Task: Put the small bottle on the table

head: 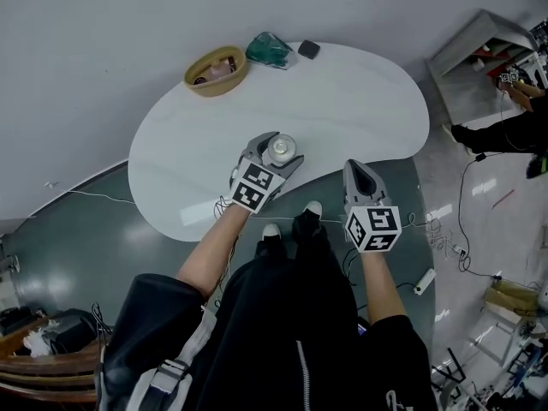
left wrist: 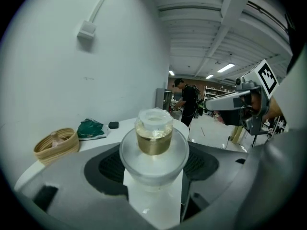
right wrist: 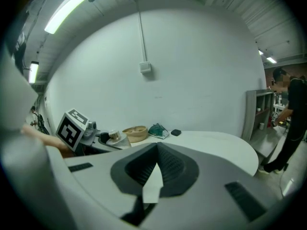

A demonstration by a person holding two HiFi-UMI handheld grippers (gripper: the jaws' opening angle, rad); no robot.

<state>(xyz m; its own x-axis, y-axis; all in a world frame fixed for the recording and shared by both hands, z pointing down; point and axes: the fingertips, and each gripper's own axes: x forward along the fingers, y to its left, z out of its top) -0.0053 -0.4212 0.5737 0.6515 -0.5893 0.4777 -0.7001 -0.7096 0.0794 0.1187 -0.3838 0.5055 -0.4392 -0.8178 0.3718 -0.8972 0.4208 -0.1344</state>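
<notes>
Small bottle [left wrist: 154, 137] stood upright, clamped between the jaws of the left gripper [head: 272, 154] over the near edge of the white table [head: 360, 101]; whether its base touched the top could not be told. The right gripper [head: 363, 178] hung just off that edge, jaws pressed together on nothing. Bare tabletop spread ahead, with a basket [head: 216, 70], green bag [head: 270, 50] and dark object [head: 308, 49] at the far rim

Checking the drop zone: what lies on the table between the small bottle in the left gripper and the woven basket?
Nothing: in the head view the stretch of white table from the small bottle to the woven basket is bare.
</notes>
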